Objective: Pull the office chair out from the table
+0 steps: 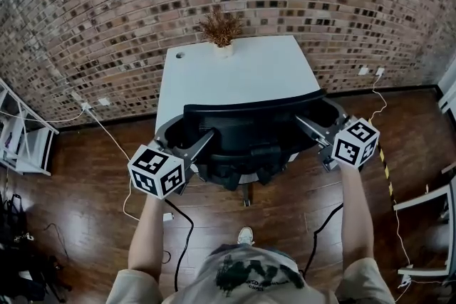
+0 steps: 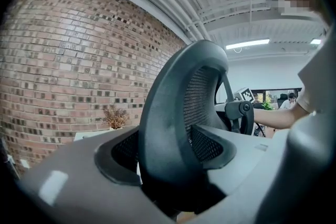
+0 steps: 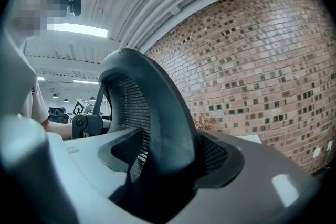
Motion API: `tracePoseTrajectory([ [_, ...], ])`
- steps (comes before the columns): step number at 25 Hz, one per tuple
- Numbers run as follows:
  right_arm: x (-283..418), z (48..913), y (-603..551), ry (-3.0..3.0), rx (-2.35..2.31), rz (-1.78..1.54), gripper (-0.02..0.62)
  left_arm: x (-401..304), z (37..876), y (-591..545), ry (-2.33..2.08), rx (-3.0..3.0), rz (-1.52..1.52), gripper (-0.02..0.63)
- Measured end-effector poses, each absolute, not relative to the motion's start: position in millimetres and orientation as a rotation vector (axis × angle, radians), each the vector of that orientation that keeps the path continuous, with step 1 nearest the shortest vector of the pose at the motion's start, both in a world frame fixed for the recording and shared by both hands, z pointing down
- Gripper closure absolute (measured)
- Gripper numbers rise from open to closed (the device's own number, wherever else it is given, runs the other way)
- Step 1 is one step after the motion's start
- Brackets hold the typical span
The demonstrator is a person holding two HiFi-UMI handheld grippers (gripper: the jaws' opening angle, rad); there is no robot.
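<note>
Head view gives me the layout: office chair (image 1: pixel 239 139) tight against the near edge of the white table (image 1: pixel 235 78), dried plant (image 1: pixel 221 28) at the table's far end by the brick wall (image 1: pixel 107 3). The left gripper (image 1: pixel 204 137) and right gripper (image 1: pixel 304 123) sit at opposite side edges of the backrest. Only the gripper views confirm the grip: each pair of jaws is clamped on the mesh backrest's rim. They also show ceiling strip lights (image 2: pixel 247 44).
</note>
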State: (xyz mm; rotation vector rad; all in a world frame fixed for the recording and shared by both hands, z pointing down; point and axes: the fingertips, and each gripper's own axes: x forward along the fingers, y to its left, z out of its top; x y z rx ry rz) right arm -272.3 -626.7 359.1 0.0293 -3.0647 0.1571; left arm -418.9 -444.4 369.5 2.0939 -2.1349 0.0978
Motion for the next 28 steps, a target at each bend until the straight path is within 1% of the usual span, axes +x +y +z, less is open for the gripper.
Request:
tracePoseTrajectory([
  [9, -236, 356, -599, -3.063, 0.036, 0.164, 0.275, -385, 366, -417, -2.149, 2.076, 0.107, 0.288],
  [28, -136, 356, -510, -3.053, 0.045, 0.17, 0.275, -286, 366, -329, -2.169, 2.062, 0.107, 0.285],
])
